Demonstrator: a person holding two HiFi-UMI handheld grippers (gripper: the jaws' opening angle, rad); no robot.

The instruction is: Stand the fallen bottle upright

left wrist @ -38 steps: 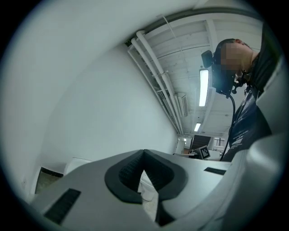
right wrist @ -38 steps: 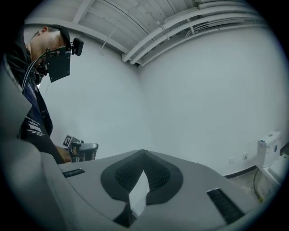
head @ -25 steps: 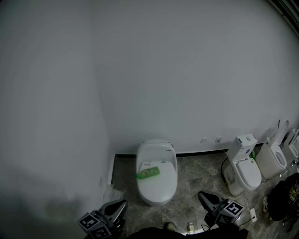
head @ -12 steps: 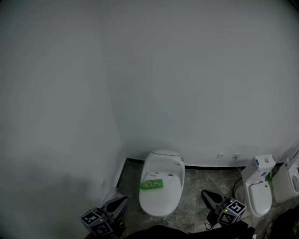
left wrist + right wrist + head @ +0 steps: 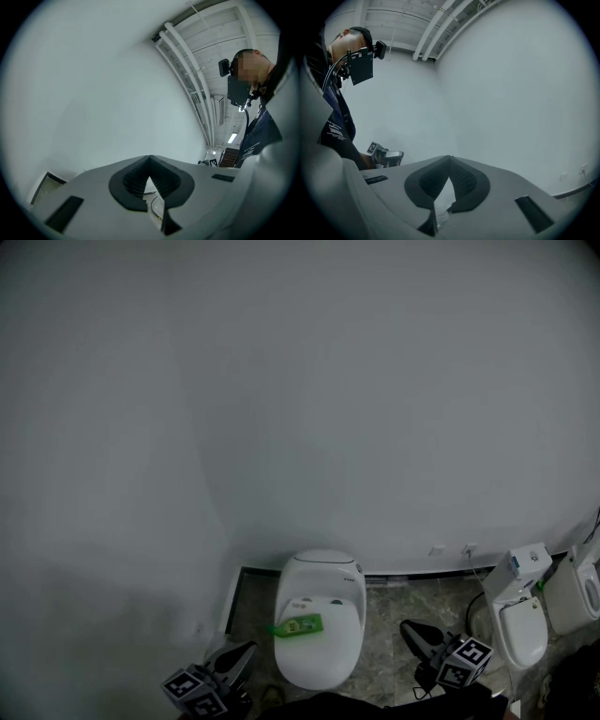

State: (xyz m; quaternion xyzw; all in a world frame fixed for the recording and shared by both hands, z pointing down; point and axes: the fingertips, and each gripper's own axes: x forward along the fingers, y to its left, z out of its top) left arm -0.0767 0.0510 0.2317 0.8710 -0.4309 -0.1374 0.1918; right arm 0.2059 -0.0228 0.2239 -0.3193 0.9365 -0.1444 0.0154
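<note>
A green bottle [image 5: 298, 624] lies on its side on the closed lid of a white toilet [image 5: 323, 579], low in the head view. My left gripper [image 5: 246, 651] sits at the bottom edge, left of the toilet and apart from the bottle. My right gripper [image 5: 407, 627] is at the bottom right, over the floor. In the left gripper view the jaws [image 5: 149, 160] meet at their tips with nothing between them. In the right gripper view the jaws [image 5: 449, 160] also meet, empty. Neither gripper view shows the bottle.
A plain white wall fills most of the head view, with a dark baseboard [image 5: 412, 571] at its foot. Two more white toilets [image 5: 518, 615] [image 5: 583, 585] stand at the right. The floor [image 5: 384, 638] is grey marble tile. A person shows in both gripper views.
The head view has shifted: the toilet and bottle now sit lower in it, and the right-hand toilets have slid toward the edge. Both grippers stay low and shut. The bottle still lies flat.
</note>
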